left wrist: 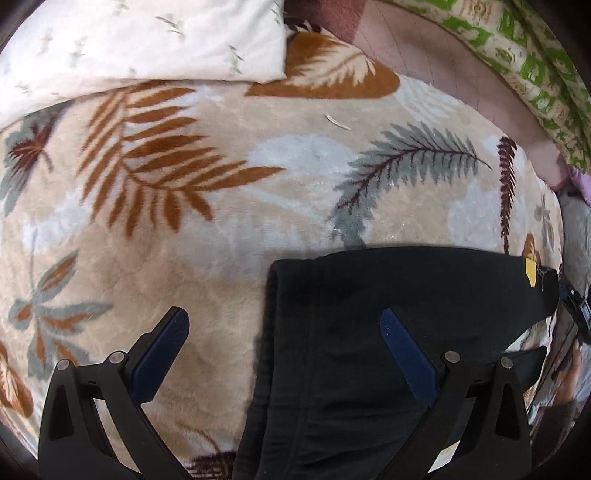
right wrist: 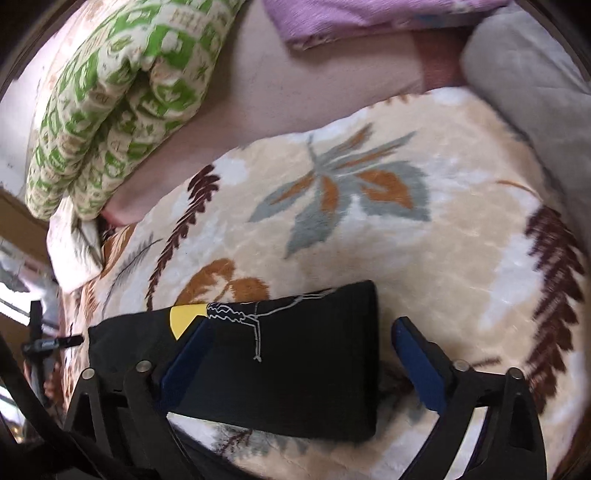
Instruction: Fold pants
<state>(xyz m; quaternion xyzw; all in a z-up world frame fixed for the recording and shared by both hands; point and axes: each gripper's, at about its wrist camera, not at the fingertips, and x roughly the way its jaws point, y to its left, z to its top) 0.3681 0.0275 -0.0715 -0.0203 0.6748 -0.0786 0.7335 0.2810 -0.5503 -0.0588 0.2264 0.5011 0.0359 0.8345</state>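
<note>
Down in the left wrist view, the left gripper [left wrist: 284, 332] hangs over a leaf-patterned blanket [left wrist: 229, 206] with its two blue-padded fingers [left wrist: 162, 354] spread wide and nothing pinched between them. The black pants [left wrist: 369, 332] lie folded flat on the blanket, filling the lower right of the view. Their left edge runs between the two fingers, so the right finger sits over black cloth and the left one over bare blanket. A small yellow patch [left wrist: 532, 271] shows at the far right corner of the pants. A white pillow [left wrist: 147, 40] lies at the top left, and a green-and-cream quilt [left wrist: 524, 59] curves along the top right. At the right edge a hand [left wrist: 569, 380] shows dimly, blurred.

Over in the right wrist view, the right gripper [right wrist: 303, 339] is also released, its jaws standing wide apart. The pants [right wrist: 295, 369] lie as a dark folded block on the blanket [right wrist: 443, 240], and their right-hand edge falls between the fingers: the left finger is over the cloth, the right finger just beside the fold, over the blanket. Whether either pad touches the cloth I cannot tell. The yellow patch [right wrist: 184, 317] and a white line drawing [right wrist: 243, 317] sit along the far edge of the pants. The green quilt [right wrist: 122, 96] is rolled at the top left, a purple cloth [right wrist: 351, 18] lies at the top, and a grey cushion [right wrist: 535, 96] at the top right.
</note>
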